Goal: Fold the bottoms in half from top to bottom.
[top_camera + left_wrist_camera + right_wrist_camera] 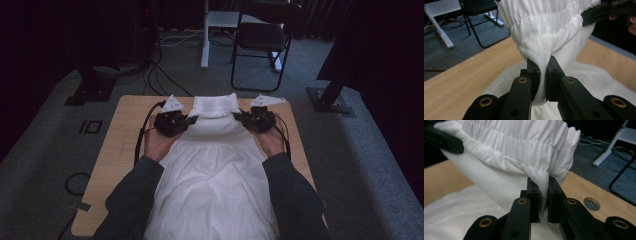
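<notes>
Both grippers, left gripper and right gripper, have fingers clamped on the white skirt's elastic waistband, lifting it evenly off the table, likely for folding.

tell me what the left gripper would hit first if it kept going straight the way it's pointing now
The left gripper is already shut on the white garment, so the gathered band of cloth lies first in its path. Beyond it, probably the right gripper at the opposite edge, though depth is hard to judge.

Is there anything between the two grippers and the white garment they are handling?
Nothing visible. The left gripper and the right gripper are each shut directly on the gathered elastic end of the white garment, lifted off the wooden table.
</notes>
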{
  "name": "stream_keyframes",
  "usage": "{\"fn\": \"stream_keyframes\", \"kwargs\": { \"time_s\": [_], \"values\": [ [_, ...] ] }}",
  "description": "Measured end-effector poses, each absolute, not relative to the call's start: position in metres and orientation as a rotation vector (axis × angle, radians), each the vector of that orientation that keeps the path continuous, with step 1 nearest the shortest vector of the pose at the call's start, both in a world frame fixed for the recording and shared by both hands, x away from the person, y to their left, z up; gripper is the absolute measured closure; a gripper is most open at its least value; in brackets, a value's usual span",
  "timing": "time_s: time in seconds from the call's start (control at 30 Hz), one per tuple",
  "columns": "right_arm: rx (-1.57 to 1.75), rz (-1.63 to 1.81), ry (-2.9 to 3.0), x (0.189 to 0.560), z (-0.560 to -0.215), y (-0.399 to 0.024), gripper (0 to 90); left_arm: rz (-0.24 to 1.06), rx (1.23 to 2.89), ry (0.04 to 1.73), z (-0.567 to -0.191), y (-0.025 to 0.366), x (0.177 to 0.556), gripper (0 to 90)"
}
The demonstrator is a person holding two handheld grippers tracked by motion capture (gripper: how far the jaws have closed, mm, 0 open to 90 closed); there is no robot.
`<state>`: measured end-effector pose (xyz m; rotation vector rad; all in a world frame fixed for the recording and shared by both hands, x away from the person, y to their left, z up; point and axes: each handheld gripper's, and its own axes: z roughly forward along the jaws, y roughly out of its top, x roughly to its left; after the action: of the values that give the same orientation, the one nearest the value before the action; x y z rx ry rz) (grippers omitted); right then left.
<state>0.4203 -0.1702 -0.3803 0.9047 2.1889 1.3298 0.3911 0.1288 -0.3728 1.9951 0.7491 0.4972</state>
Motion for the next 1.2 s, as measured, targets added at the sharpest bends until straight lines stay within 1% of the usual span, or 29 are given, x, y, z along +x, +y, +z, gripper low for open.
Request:
{"fn": "stream_keyframes", "kwargs": {
  "time_s": [0.13,0.3,0.37,0.57,0.63,0.7,0.77,0.97,1.2],
  "values": [
    [0.869,1.331,2.254,0.392,-0.394,-0.173,83.0,0.452,2.037,0.713,-0.391,0.133,0.363,84.4],
    [0.872,1.299,2.349,0.362,-0.432,-0.173,83.0,0.333,2.048,0.732,-0.432,0.137,0.335,84.5],
    [0.883,1.278,2.389,0.351,-0.45,-0.172,83.0,0.321,2.078,0.744,-0.452,0.138,0.326,84.4],
    [0.957,1.178,2.514,0.329,-0.509,-0.168,83.0,0.169,2.194,0.823,-0.513,0.134,0.319,84.3],
    [0.998,1.151,2.559,0.327,-0.528,-0.167,83.0,0.142,2.259,0.835,-0.531,0.131,0.319,84.2],
    [1.023,1.112,2.59,0.326,-0.543,-0.165,82.9,0.123,2.271,0.838,-0.544,0.128,0.317,84.3],
    [1.02,1.097,2.578,0.324,-0.55,-0.163,82.7,0.118,2.255,0.845,-0.545,0.13,0.317,84.3],
    [0.993,1.052,2.568,0.322,-0.55,-0.159,82.7,0.152,2.264,0.831,-0.545,0.129,0.316,84.6],
    [1.034,1.117,2.546,0.342,-0.553,-0.159,82.8,0.257,2.253,0.848,-0.546,0.127,0.336,84.8]
  ]
}}
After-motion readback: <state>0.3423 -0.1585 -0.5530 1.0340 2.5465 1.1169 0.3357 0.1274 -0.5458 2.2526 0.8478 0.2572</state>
